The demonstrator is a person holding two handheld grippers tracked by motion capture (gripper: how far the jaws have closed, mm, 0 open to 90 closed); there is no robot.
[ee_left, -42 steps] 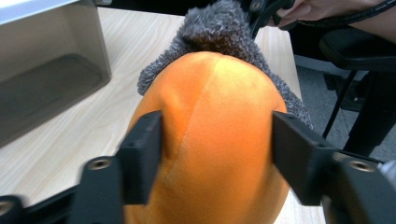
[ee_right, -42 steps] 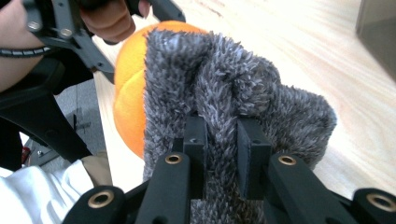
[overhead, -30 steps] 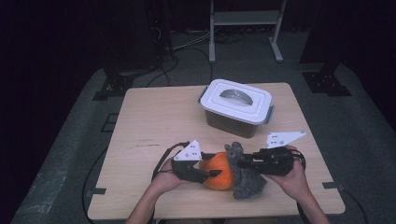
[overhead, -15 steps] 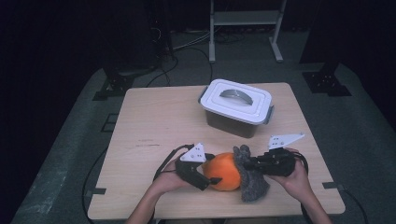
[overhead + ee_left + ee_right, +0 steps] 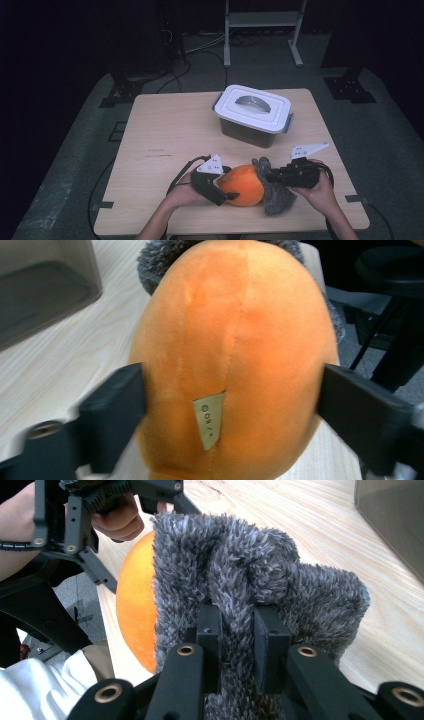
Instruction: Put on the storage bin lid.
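Observation:
An orange plush ball [image 5: 242, 185] lies near the table's front edge, with a grey fuzzy cover [image 5: 277, 200] hanging off its right side. My left gripper [image 5: 222, 187] is at the ball's left. Its jaws have just been opening and now stand wide on either side of the orange ball [image 5: 235, 340], which carries a small tag. I see no squeeze on the plush from the left gripper [image 5: 232, 390]. My right gripper [image 5: 272, 176] comes in from the right. In its own view the right gripper [image 5: 237, 625] is shut on a fold of the grey cover [image 5: 300, 590], beside the orange ball [image 5: 137, 610].
A grey box with a white clip-on lid [image 5: 252, 107] stands at the table's back right, behind both grippers; its wall [image 5: 45, 290] is close by in the left gripper view. The wooden table [image 5: 165, 135] has bare room on the left. A dark floor, cables and a rack surround the table.
The left jaws have spread wide around the orange ball. The right gripper sank a little with the grey cover, and more orange shows now.

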